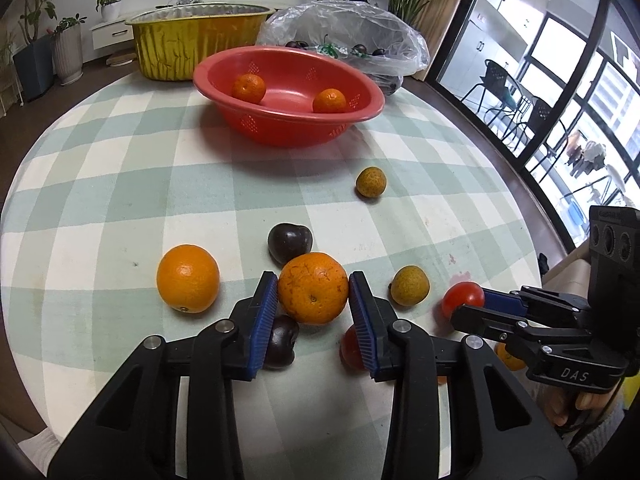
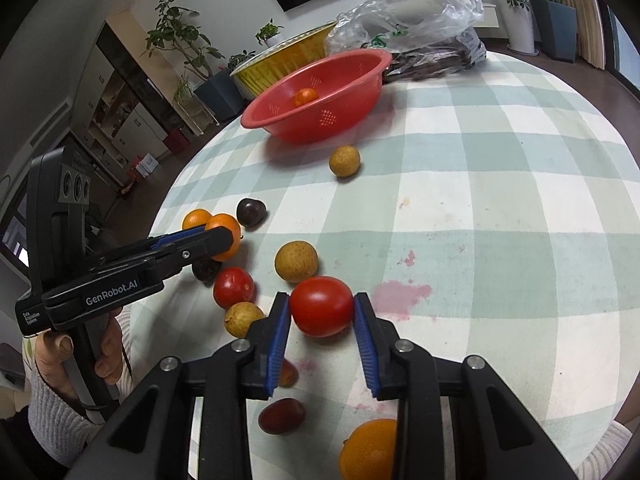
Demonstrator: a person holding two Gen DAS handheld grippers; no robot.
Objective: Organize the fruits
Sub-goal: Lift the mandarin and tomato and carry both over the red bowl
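Grip first: left hand-held gripper [image 1: 313, 288] closed on an orange [image 1: 313, 288], pads pressed to both flanks, fruit low on the tabletop [image 1: 120, 168] at 6 o'clock of the red bowl [image 1: 360, 116]. Right hand-held gripper [image 2: 321, 306] likewise closed on a tomato [image 2: 321, 306], pads tight at 9 and 3 o'clock of it, on the cloth at 6 o'clock of the bowl. Best done, by judgement, with straight lifts before any sideways travel, to clear the dark plum [image 1: 289, 242] at 12 o'clock of the orange and the tan fruit [image 2: 296, 261] at 11 o'clock of the tomato. Pressure kept light on the tomato, soft skin likely to split; release low over the bowl to stop rolling.

Bowl held two small oranges [image 1: 248, 88] in the left view. Gold tray [image 1: 168, 52] behind at 11 o'clock, contents hidden. Clear bag [image 1: 352, 24] at 1 o'clock held dark fruit.
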